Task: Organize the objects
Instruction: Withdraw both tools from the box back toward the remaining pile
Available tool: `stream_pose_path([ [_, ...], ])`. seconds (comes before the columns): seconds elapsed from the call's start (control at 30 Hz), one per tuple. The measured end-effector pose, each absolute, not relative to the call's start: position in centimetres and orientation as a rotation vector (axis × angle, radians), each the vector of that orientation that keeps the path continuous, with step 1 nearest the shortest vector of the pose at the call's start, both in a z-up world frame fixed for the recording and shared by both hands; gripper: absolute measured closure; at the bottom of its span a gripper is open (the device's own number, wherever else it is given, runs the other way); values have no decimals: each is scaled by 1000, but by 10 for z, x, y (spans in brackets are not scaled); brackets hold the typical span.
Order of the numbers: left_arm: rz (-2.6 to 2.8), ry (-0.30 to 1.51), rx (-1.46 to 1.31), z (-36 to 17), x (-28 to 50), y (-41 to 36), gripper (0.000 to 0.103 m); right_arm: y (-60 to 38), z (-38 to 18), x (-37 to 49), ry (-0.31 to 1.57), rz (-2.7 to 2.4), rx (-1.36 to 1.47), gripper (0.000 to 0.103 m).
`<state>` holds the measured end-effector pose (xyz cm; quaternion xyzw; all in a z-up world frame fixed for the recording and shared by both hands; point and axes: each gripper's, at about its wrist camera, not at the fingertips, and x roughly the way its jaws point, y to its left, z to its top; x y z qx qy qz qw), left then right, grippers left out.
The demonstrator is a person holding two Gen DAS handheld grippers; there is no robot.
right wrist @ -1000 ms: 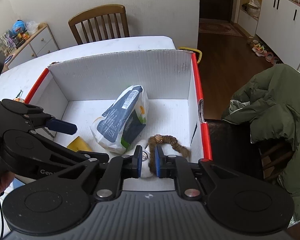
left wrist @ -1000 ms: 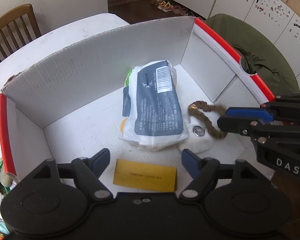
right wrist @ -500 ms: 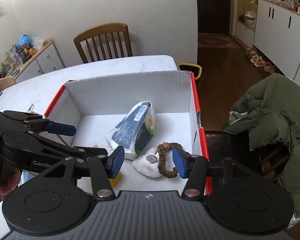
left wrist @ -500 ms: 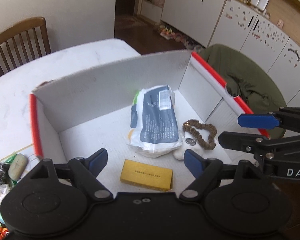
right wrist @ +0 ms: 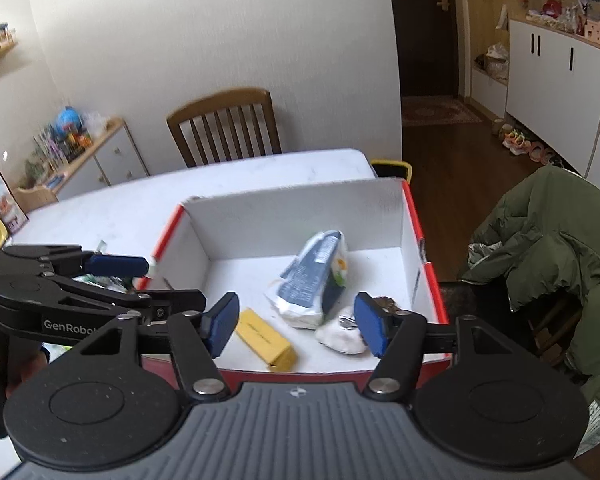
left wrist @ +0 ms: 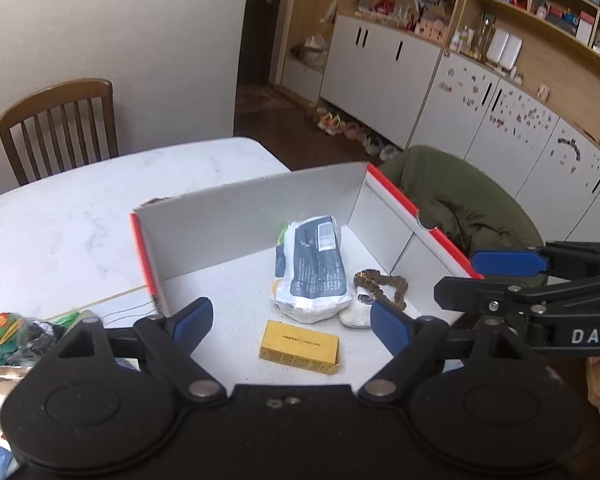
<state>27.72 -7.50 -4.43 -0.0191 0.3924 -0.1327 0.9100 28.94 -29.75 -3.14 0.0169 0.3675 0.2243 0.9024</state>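
Observation:
A white cardboard box with red rims (left wrist: 236, 216) (right wrist: 284, 216) stands on the white table. Inside lie a white and dark blue packet (left wrist: 314, 270) (right wrist: 312, 284), a yellow carton (left wrist: 298, 346) (right wrist: 266, 338), a brown bead bracelet (left wrist: 384, 282) and a white pouch (left wrist: 356, 314) (right wrist: 340, 338) under it. My left gripper (left wrist: 290, 322) hangs open above the box's near edge, holding nothing. My right gripper (right wrist: 296, 326) is open too, raised over the near rim, with nothing between its fingers. Each gripper shows in the other's view: the right gripper (left wrist: 484, 276), the left gripper (right wrist: 148, 284).
Loose packets and wrappers (left wrist: 12, 332) lie on the table left of the box. A wooden chair (left wrist: 56, 124) (right wrist: 224, 124) stands at the far side. A green jacket (left wrist: 456, 204) (right wrist: 548, 248) hangs over a chair to the right. White cupboards line the far wall.
My right gripper opened, let go of the bead bracelet onto the white pouch and drew back upward. My left gripper also rose and pulled back from the box.

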Motion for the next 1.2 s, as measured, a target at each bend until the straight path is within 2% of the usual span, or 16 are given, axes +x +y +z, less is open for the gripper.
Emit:
stream_pose_path([
  [0.3,-246,737,-53,-25,238,-43,16,-271,-9,248,673,473,52,33],
  [0.63,-191,681,-86,-10,198,9,7,-230,-5,199,640,405,79,20],
  [0.97,-146,684,-121,-10,171,64,1,-184,-4,160,627,389,68,19],
  [1.0,-140,684,-122,-10,168,70,1,-179,-4,157,624,386,62,18],
  [1.1,-121,687,-125,-11,162,86,1,-164,-2,148,625,412,49,5],
  [1.2,-105,689,-125,-12,158,102,0,-150,0,144,618,444,48,4],
])
